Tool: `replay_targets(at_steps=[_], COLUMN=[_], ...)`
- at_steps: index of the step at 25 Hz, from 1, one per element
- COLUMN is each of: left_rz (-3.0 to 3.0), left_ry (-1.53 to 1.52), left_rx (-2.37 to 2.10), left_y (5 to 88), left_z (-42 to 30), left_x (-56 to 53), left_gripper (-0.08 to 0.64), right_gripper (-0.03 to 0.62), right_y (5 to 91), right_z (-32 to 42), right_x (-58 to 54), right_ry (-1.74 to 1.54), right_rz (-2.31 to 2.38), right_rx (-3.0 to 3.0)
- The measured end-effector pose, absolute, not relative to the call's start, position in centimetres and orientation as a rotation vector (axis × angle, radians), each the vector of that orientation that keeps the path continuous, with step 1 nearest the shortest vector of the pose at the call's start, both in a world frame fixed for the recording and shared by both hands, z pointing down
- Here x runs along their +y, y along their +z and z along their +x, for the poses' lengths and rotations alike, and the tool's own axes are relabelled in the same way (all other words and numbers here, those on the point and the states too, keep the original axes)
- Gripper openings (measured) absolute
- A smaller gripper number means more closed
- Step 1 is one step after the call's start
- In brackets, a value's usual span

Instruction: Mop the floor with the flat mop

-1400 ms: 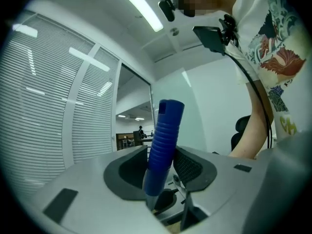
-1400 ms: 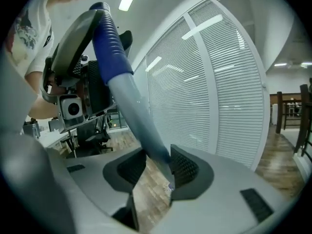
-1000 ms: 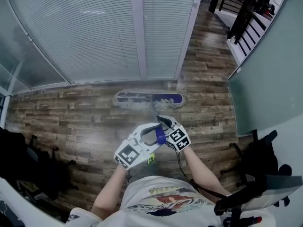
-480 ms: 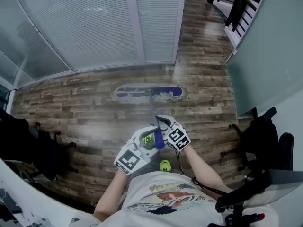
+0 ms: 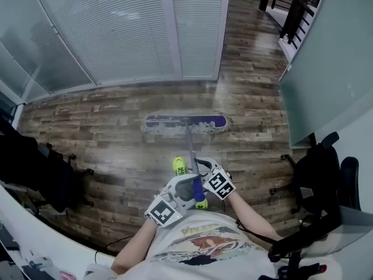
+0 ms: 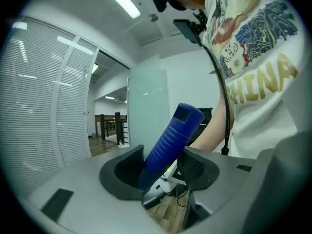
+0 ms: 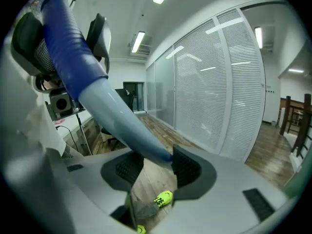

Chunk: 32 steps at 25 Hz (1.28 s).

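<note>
The flat mop head [image 5: 185, 123], blue with grey fringe, lies flat on the wood floor. Its pale pole [image 5: 190, 150] slopes back to a ribbed blue grip [image 6: 170, 138] at my chest. My left gripper [image 5: 194, 187] holds that grip; the grip sits wedged slantwise across the pads, and the jaws [image 6: 161, 172] are opening. My right gripper [image 5: 197, 165] sits just ahead on the pole [image 7: 122, 121]. Its jaws are opening too: the pole leans on the right-hand pad [image 7: 185, 167] and floor shows between it and the other pad.
A glass wall with white blinds [image 5: 116, 34] runs behind the mop head. Dark office chairs stand at the left [image 5: 41, 177] and right [image 5: 317, 182]. A neon-yellow shoe [image 5: 179, 165] steps beside the pole. A frosted glass partition [image 5: 332, 57] rises on the right.
The mop head has been drawn back from the blinds wall, with more floor now behind it. Both grippers have come closer to my body, and my feet have stepped back.
</note>
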<state>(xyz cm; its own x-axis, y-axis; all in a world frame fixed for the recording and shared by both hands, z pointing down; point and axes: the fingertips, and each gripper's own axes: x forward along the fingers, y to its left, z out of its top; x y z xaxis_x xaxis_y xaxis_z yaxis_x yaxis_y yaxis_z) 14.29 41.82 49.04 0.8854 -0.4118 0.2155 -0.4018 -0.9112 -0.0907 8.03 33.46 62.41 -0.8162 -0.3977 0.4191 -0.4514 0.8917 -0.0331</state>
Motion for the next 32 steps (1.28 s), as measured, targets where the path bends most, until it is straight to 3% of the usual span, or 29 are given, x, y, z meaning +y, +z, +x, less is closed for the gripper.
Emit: replay_targets(at_steps=[10,32], left_rz=[-3.019,-3.041], left_ry=[-0.226,-0.209], left_rx=[0.610,0.569], left_y=[49.2,47.6], left_z=[13.9,0.4], left_x=[37.8,3.7], left_gripper=[0.204,0.204], right_gripper=[0.190,0.189], right_y=[62.9,62.3], right_z=[7.6,-5.1], right_x=[29.3,-5.5], right_ry=[0.305,0.297], right_rz=[0.626,0.831], right_rx=[-2.692,-2.575])
